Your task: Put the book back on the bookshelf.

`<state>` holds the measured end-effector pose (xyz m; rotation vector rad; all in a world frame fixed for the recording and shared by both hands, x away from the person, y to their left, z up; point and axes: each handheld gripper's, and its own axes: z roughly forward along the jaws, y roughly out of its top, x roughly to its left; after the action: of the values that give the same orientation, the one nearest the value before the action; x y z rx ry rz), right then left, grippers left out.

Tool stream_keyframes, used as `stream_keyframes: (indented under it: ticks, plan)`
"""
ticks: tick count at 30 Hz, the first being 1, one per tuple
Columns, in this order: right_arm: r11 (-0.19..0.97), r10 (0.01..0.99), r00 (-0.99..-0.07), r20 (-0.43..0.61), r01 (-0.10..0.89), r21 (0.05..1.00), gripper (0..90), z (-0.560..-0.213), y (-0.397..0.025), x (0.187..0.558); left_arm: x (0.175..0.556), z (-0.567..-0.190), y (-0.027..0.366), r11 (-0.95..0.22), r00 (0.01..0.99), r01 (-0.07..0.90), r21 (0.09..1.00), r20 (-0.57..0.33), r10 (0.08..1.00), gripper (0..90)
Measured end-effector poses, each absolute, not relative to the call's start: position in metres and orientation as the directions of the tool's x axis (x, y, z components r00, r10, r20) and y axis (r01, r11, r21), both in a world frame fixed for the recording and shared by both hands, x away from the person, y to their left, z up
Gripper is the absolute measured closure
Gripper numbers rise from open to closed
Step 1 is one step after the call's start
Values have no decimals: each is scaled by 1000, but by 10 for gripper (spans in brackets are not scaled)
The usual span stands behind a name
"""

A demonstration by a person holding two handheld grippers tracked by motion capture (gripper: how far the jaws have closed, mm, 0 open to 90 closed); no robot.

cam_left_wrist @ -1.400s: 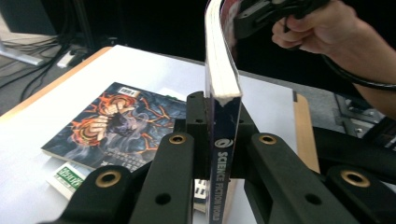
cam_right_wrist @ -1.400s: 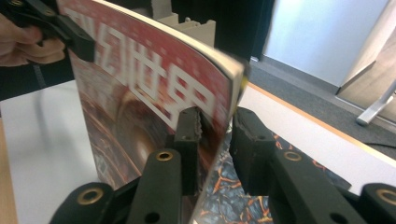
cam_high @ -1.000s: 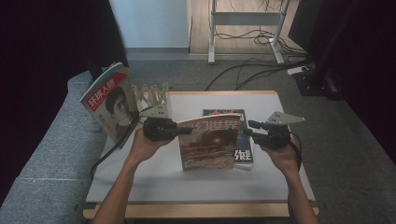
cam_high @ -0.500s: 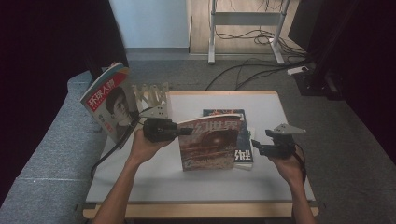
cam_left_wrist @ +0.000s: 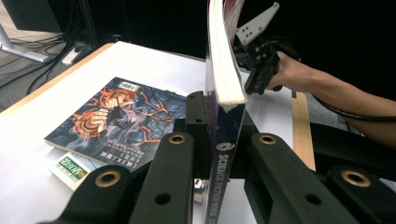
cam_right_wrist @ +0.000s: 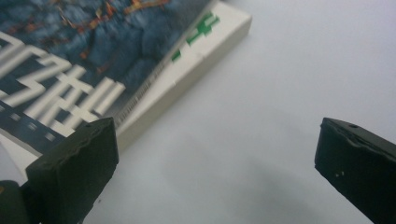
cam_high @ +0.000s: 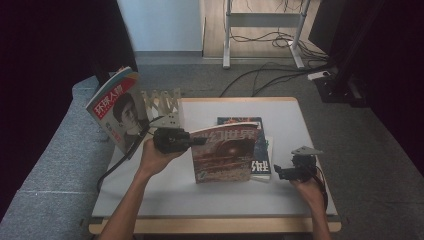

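My left gripper (cam_high: 198,141) is clamped on the spine edge of a thin, glossy red-brown science fiction magazine (cam_high: 224,151), which stands upright just left of the middle of the high view, its lower edge at or just above the white tabletop (cam_high: 210,192). In the left gripper view the jaws pinch the spine low down, and the magazine (cam_left_wrist: 223,84) rises from the bottom centre of the frame to the top, its page block fanning slightly to the right.

I judge it light but floppy: soft covers, slick coating, nothing rigid except the bound edge. The spine is the right place to hold it (a grip on the loose page side would let it sag and splay open). With only one point of hold, the far corner could droop or swing if I tilt it fast, and the glossy cover may slide between the pads.

My right gripper (cam_high: 283,173) sits low at the right of the high view, well apart from the magazine, its jaws spread wide and holding nothing. In the right gripper view the open jaws frame bare table, with the corner of a flat dark-covered book with flame art (cam_right_wrist: 60,51) and a cream-coloured book (cam_right_wrist: 187,70) under it in the upper left.

In the high view that stack lies flat just behind and to the right of the standing magazine.
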<state>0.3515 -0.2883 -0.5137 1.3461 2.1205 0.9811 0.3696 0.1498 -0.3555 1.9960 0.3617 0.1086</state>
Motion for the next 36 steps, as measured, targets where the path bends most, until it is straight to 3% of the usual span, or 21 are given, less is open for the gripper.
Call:
stream_keyframes:
  ticks: [11,36]
  plan:
    - [275,913,-407,11,637,721,0,-537,-293,349,368,-356,150,-399,954,188,898,-69,293,832]
    - [281,913,-408,0,630,724,0,-538,-292,348,361,-339,167,-371,917,248,895,-93,388,842]
